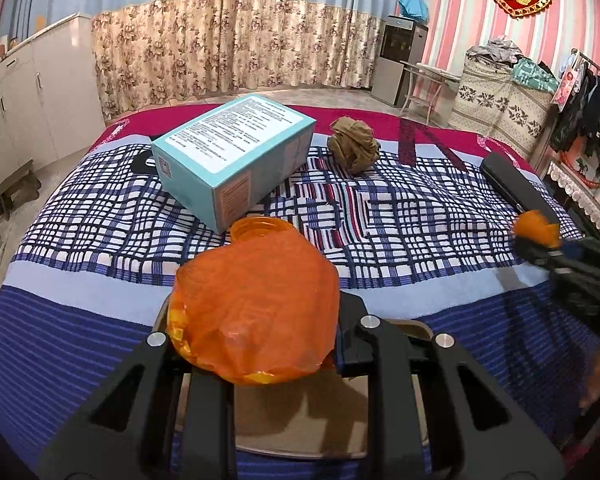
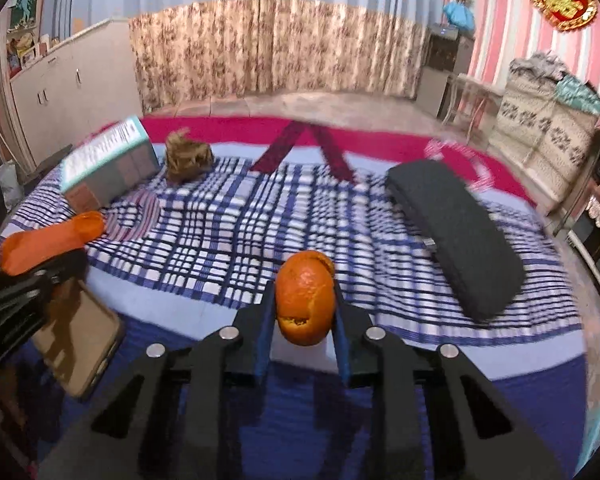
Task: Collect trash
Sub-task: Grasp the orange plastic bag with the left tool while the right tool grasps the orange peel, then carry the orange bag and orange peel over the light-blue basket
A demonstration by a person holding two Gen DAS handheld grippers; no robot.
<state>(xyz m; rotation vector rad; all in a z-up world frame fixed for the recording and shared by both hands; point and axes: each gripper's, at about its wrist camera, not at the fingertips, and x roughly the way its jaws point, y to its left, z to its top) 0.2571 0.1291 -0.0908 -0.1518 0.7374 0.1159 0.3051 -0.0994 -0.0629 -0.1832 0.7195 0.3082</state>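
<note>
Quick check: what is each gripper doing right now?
Left gripper: shut on the orange plastic bag.
Right gripper: shut on the orange peel.

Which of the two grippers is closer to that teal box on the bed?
Left. The left gripper, shut on an orange plastic bag, sits just in front of the teal box. The right gripper, holding orange peel, is farther off to the box's right.

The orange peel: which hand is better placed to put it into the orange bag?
Right. The right gripper already pinches the orange peel, while the left gripper is shut on the orange bag, holding it as the receptacle.
</note>
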